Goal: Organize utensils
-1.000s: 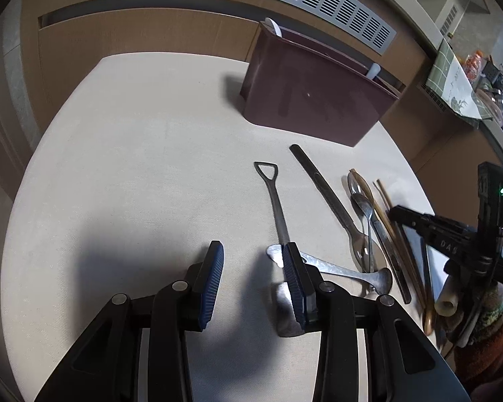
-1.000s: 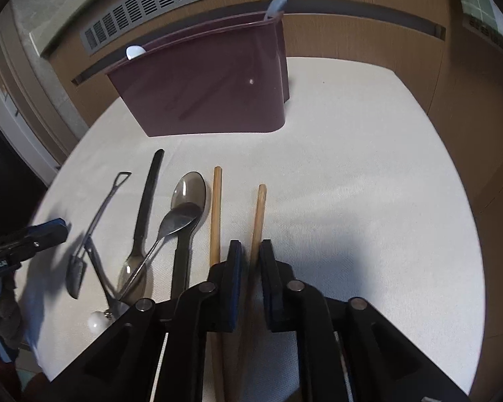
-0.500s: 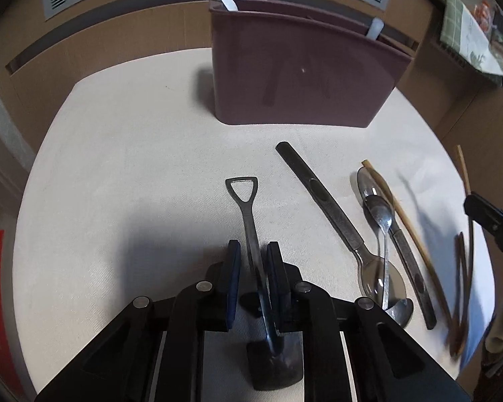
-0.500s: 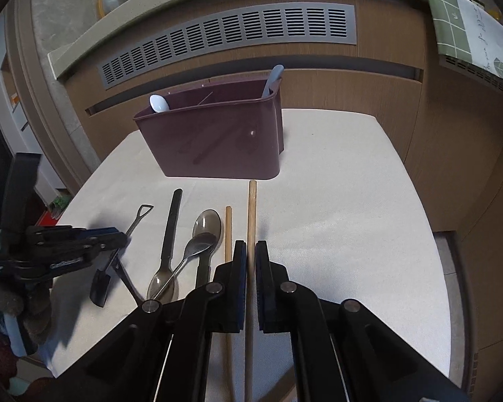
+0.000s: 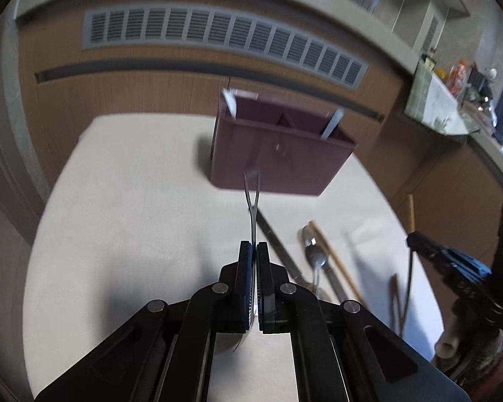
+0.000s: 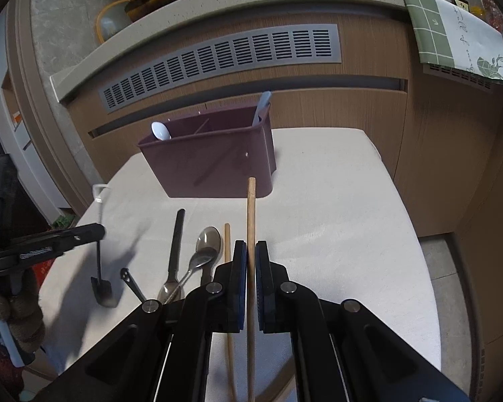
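Note:
A maroon utensil caddy (image 5: 278, 154) (image 6: 211, 164) stands at the far side of the pale table (image 6: 335, 201). It holds a white spoon (image 6: 161, 131) and a blue handle (image 6: 263, 104). My left gripper (image 5: 254, 248) (image 6: 97, 231) is closing tight, pads pressing a small shovel-shaped spoon (image 5: 252, 201) (image 6: 100, 268) that hangs above the table. My right gripper (image 6: 250, 248) (image 5: 415, 239) is shut on a wooden chopstick (image 6: 250, 207), raised and pointing toward the caddy. The second chopstick (image 6: 227, 244), two metal spoons (image 6: 209, 241) and a black-handled utensil (image 6: 177, 234) lie on the table.
Another small metal utensil (image 6: 130, 283) lies near the front left. A wooden cabinet with a grey vent grille (image 6: 218, 60) runs behind the table. A green-checked cloth (image 6: 452, 33) hangs over the counter edge. The table's right side drops to the floor (image 6: 446, 284).
The left gripper closed on the shovel spoon and lifted it off the table. The right gripper rose with its chopstick, and both views now look higher over the caddy.

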The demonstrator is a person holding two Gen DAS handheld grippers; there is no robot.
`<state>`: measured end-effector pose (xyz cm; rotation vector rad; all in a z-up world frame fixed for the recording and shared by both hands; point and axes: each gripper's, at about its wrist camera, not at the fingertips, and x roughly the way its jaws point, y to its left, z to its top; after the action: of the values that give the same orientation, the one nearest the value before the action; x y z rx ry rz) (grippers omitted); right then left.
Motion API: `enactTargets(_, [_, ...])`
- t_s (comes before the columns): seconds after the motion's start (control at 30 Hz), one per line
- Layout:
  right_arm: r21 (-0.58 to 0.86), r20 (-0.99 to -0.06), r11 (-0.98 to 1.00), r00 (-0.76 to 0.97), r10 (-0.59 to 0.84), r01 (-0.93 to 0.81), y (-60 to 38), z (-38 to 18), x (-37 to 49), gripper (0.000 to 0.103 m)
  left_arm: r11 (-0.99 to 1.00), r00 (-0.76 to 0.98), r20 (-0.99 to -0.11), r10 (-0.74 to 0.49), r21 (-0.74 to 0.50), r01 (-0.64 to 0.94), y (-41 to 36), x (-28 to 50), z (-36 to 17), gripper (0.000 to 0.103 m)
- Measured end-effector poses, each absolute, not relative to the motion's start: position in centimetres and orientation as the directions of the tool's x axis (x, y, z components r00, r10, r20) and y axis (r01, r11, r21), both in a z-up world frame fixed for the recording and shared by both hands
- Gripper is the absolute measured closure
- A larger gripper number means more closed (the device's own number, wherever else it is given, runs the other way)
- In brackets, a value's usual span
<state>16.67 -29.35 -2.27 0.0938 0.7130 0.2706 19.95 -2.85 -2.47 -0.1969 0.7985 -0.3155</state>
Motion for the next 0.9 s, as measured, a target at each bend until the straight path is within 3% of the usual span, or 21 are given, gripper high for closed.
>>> enactTargets(0.33, [0.15,-0.604,0.958,0.744,0.284,-0.244,-28.5,-0.5,15.7,0.098,0.942,0.712,-0.62,-0.329,-0.27,0.2,-2.4,19.1,-0.2,0.102])
enactTargets(0.53, [0.138,-0.61,0.962,0.746,0.268,-0.233,-28.8,-0.7,15.6,0.098,0.947,0.641,-0.702,-0.312,-0.285,0.148,-0.7,20.8,-4.1,0.098])
enactTargets(0.63, [0.138,-0.612,0.966,0.748,0.257,-0.219,-29.1,-0.9,15.8,0.098,0.944,0.559,-0.764,-0.323,-0.302,0.133,-0.6,21.2,-7.0,0.093])
enactTargets(0.73, [0.137,-0.614,0.966,0.747,0.255,-0.218,-29.2,-1.0,15.9,0.098,0.916,0.472,-0.792,-0.386,-0.389,0.097,-0.3,21.8,-9.3,0.074])
enactTargets(0.9, [0.147,-0.632,0.962,0.726,0.271,-0.231,-28.6,-1.7,16.1,0.098,0.928,0.481,-0.809,-0.337,-0.372,0.025,-1.1,23.8,-10.1,0.072])
